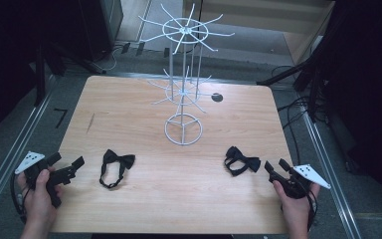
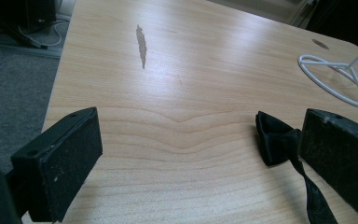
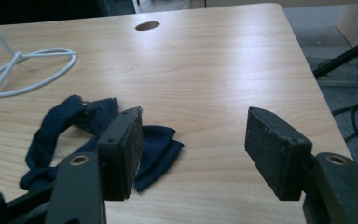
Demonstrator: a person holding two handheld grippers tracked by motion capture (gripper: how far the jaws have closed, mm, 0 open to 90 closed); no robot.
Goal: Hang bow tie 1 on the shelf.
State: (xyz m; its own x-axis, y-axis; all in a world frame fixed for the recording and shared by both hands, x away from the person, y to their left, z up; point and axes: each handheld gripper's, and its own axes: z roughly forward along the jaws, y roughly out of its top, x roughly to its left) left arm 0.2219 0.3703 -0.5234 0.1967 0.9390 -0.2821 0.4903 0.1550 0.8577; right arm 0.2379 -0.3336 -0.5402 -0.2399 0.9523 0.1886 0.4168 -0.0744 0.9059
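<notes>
Two dark bow ties lie flat on the wooden table. The left bow tie rests a short way right of my left gripper, which is open and empty; in the left gripper view this bow tie pokes out beside the right jaw. The right bow tie lies just left of my right gripper. In the right gripper view that bow tie sits behind the left jaw, and the jaws stand apart with bare wood between them. A white wire rack rises at the table's middle back.
The rack's ring base sits between and beyond the bow ties. A round hole marks the table's back right. Dark stands and cables line both sides of the table. A dark streak marks the wood at left.
</notes>
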